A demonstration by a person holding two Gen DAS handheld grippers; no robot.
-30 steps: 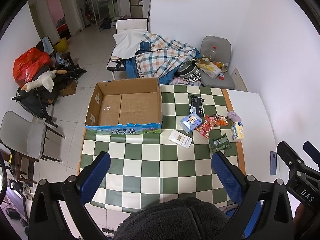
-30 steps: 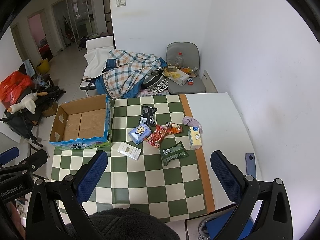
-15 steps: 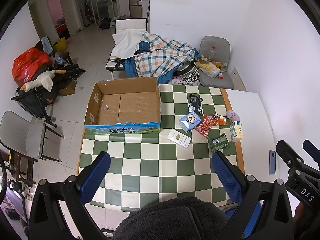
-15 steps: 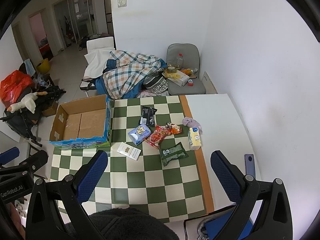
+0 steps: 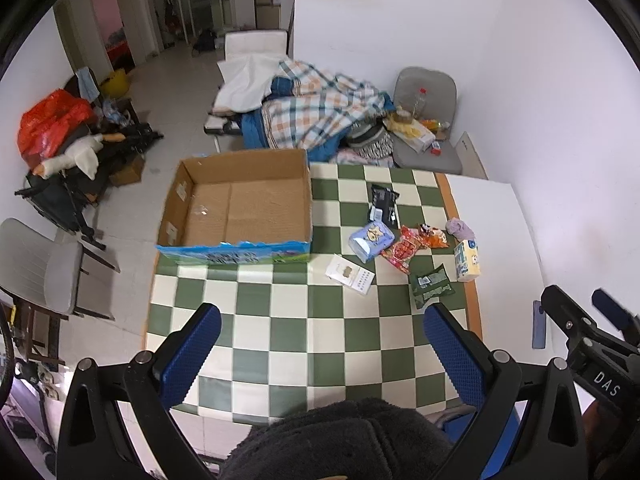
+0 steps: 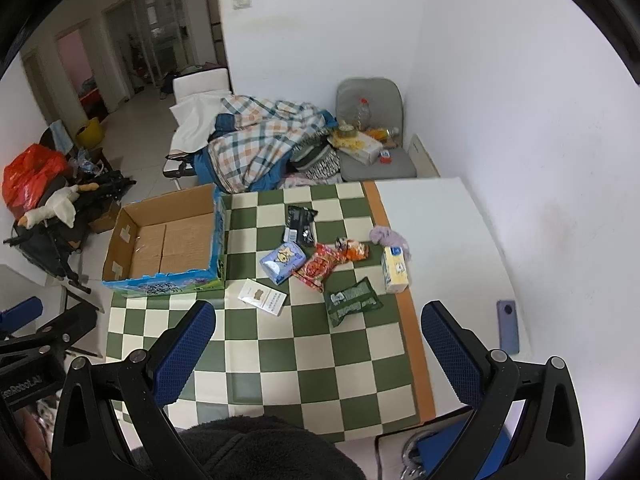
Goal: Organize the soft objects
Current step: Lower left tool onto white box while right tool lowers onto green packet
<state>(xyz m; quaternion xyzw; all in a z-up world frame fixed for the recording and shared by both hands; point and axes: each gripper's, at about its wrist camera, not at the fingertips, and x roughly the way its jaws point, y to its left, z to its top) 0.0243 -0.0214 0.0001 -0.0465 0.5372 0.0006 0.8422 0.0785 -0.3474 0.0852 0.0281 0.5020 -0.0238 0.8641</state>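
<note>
Tongs: left tongs (image 5: 322,342) spread wide, nothing between the blue pads, held high above the near part of the checkered surface (image 5: 304,332). Right tongs (image 6: 316,340) likewise wide open and empty, above the same cloth. Neither touches anything.

Soft goods lie in a loose cluster on the far right of the surface, well apart from both tongs:
- white flat packet (image 6: 262,297), nearest, just beside the box corner
- green pouch (image 6: 352,301), lying flat
- blue tissue pack (image 6: 282,262), touching the red snack bag (image 6: 316,267)
- small orange packet (image 6: 354,249), against the red bag
- black pouch (image 6: 300,226), farthest back
- yellow tissue pack (image 6: 394,270), on the orange border strip
- lilac cloth (image 6: 386,236), crumpled, touching the yellow pack's far end

Handling, as judged: all look light and yielding. Foil bags are likely slick and crinkly; take them across the middle of the body, not a sealed edge. Tissue packs should squash a little; grip across the short width. Cloth is limp; pinch a raised fold.

Containers: cardboard box (image 5: 240,204), open top, blue printed front, sits on the left far side of the surface. Bare brown floor visible inside, nothing in it. Probably the destination, though the task does not say.

Phone (image 6: 508,326) lies on the white part at right, apart from the cluster.
</note>
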